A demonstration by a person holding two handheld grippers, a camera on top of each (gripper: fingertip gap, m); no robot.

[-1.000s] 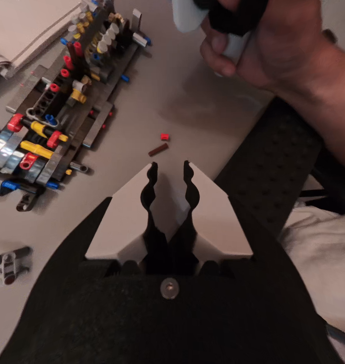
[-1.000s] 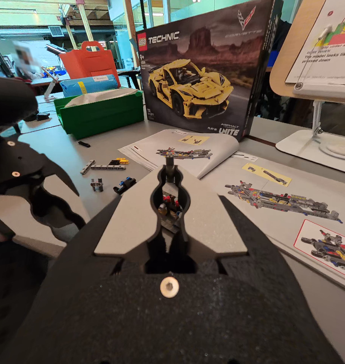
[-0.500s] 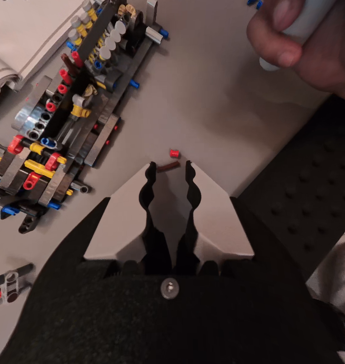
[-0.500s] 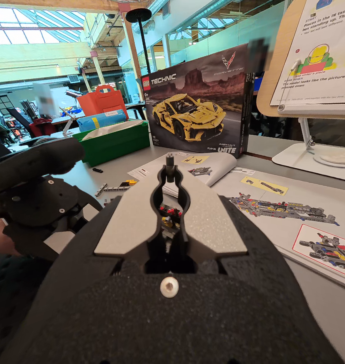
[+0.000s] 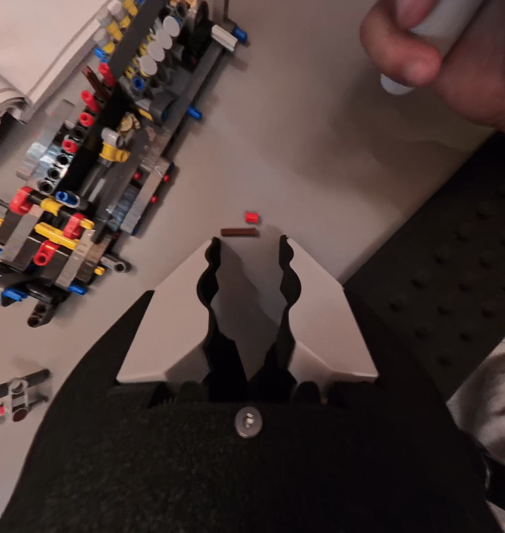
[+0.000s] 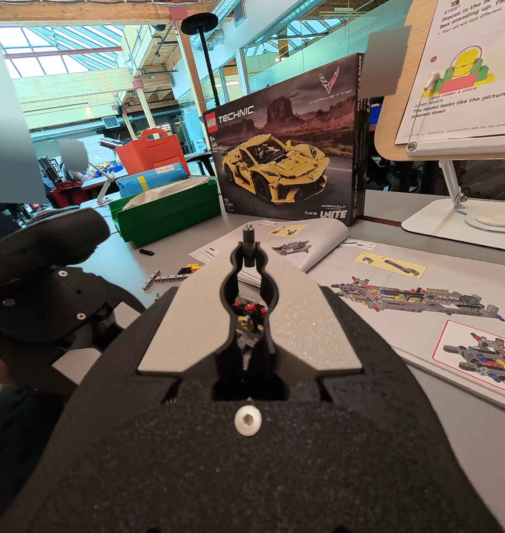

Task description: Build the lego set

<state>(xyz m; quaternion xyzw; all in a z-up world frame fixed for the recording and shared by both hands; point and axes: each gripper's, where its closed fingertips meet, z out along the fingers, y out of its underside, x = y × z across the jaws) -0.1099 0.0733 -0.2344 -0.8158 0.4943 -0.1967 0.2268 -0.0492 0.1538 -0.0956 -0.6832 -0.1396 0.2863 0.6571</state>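
Reaching left gripper (image 5: 247, 240), jaws wide and empty, toward brown rod (image 5: 239, 232) on table (image 5: 317, 161); lower straight, straddle it, avoid red bush (image 5: 251, 217). Right gripper (image 6: 249, 248) pinching black pin (image 6: 248, 240).

Table (image 5: 317, 150): smooth, matt grey.
Chassis (image 5: 101, 161): glossy plastic.
Brown axle (image 5: 239, 232), beside chassis: matt plastic.
Manual (image 6: 297, 239): paper.

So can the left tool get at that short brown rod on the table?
Probably yes: the left tool is open, the short brown rod lies just beyond its tips, nothing between; only a small red bush sits close behind.
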